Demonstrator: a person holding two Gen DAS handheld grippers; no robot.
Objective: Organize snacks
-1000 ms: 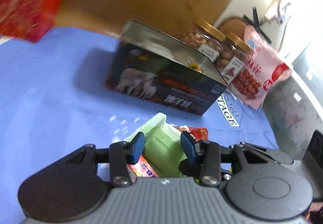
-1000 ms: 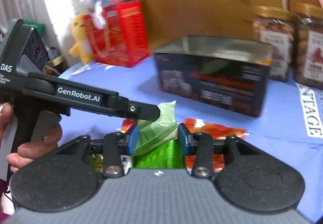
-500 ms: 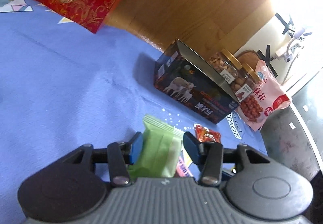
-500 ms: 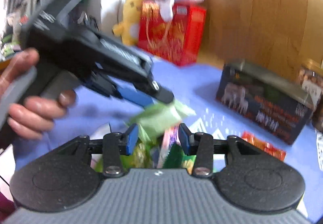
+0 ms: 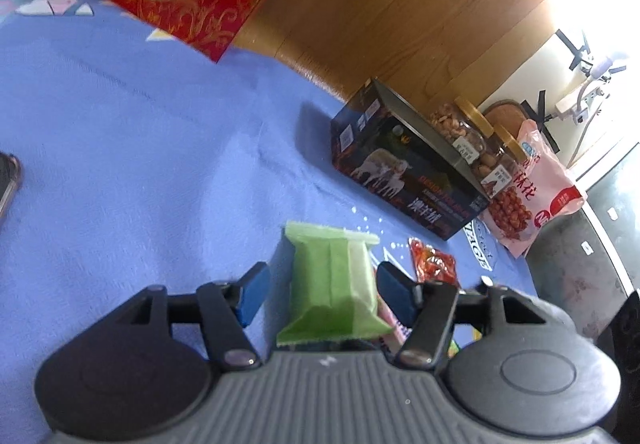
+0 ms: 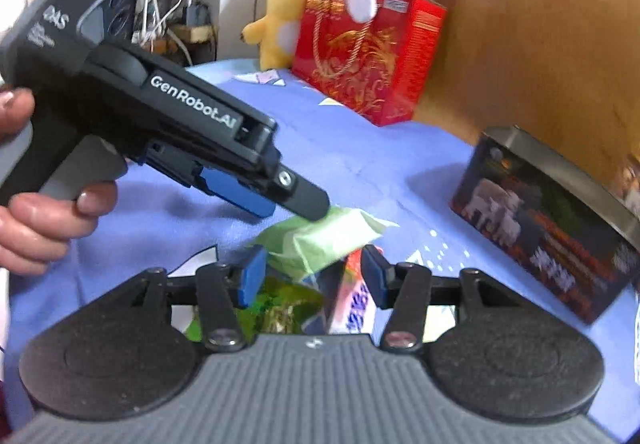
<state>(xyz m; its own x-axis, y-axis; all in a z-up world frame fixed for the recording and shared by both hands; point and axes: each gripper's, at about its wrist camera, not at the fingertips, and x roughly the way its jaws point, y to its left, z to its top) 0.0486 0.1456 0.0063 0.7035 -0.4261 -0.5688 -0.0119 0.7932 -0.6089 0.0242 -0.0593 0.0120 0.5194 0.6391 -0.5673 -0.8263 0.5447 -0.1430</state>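
My left gripper [image 5: 320, 290] stands wide open around the green snack packet [image 5: 334, 286], pads clear of it. My right gripper [image 6: 310, 278] is open too, holding nothing. The dark tin box [image 5: 404, 171] sits on the blue bench [image 5: 140, 163] at two o'clock.

Green snack packet [image 5: 334, 286]: sealed pillow pack with crimped ends, lying lengthwise between blue pads, clear of both. Red snack packet [image 5: 434, 260]: flat on blue cloth, just beyond. Dark open tin [image 5: 404, 167]: upright, further back, sheep printed on its side.
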